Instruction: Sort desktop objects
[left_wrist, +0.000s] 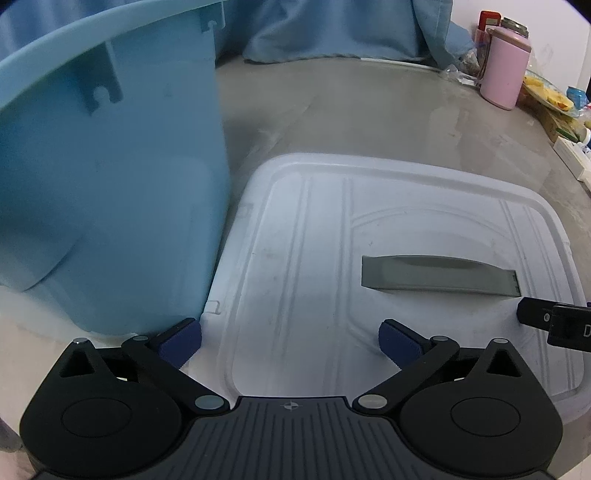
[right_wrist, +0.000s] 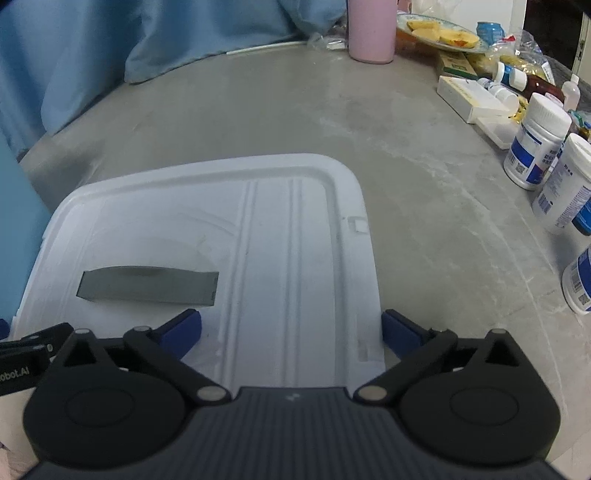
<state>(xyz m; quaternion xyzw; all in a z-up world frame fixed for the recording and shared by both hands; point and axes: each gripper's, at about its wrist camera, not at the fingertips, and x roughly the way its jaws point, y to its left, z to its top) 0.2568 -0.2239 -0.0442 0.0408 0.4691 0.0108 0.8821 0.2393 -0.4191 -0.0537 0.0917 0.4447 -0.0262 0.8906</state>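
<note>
Left wrist view shows what the right barely catches: a tall blue bin (left_wrist: 110, 177) standing just left of the white lid (left_wrist: 406, 229), close against its left edge. Here the left gripper (left_wrist: 290, 341) hangs over the lid's near left part, its blue fingers (left_wrist: 181, 341) spread wide with nothing between them, the left one near the lid's left edge. The tip of the other gripper pokes in at the right edge, by the end of the grey handle (left_wrist: 439, 275) on the lid.

The right wrist view gives only a sliver of the bin at its left border, but it opens onto a crowd of things along the far right of the worktop (right_wrist: 424, 221): white pill bottles (right_wrist: 539, 144) with blue labels, flat boxes (right_wrist: 469, 98), a plate of yellow food (right_wrist: 439, 35) and a pink cup (right_wrist: 371, 31). The right gripper (right_wrist: 291, 332) is over the lid's near right part, fingers (right_wrist: 400, 332) wide apart and empty, the right one just beyond the lid's right edge.

The worktop is grey, streaked with pale dust. Blue cloth (right_wrist: 147, 40) hangs along its far side.
</note>
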